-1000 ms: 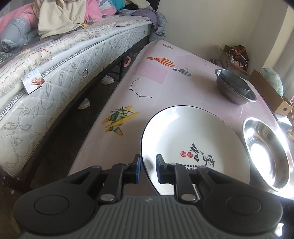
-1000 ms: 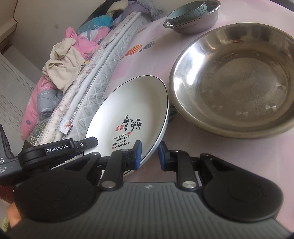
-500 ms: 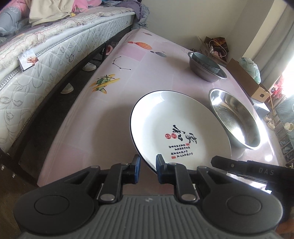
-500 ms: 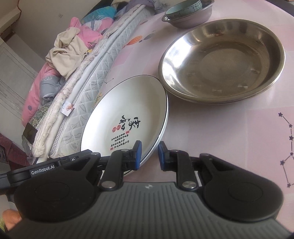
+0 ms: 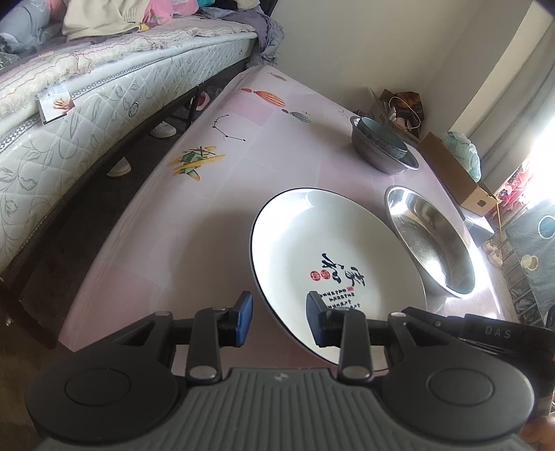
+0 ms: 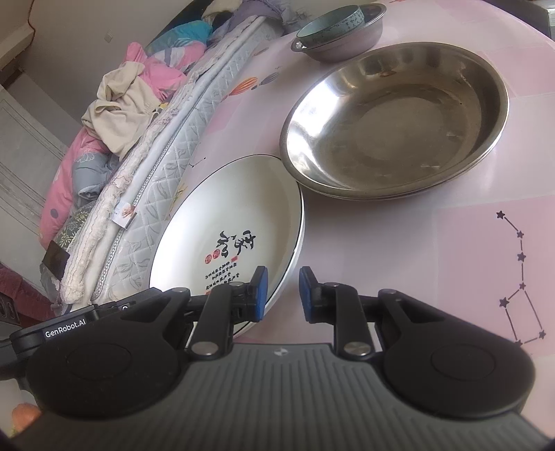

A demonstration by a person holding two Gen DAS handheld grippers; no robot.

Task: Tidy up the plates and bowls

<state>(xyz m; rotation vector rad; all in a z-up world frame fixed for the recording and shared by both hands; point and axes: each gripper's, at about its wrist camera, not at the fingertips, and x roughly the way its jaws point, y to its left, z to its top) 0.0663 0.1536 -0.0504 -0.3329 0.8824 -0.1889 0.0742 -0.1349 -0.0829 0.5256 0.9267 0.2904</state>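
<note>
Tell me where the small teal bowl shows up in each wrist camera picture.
Left wrist view: teal bowl in the upper right, nested in a small metal bowl at the far end of the table.
Right wrist view: teal bowl at the top centre, in the same metal bowl.
Shared landmark: the white plate with black writing.

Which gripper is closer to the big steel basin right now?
Right. The right gripper sits at the white plate's near rim on the steel basin's side. The left gripper, jaws opening around the plate's opposite rim, has the plate between it and the basin.
</note>
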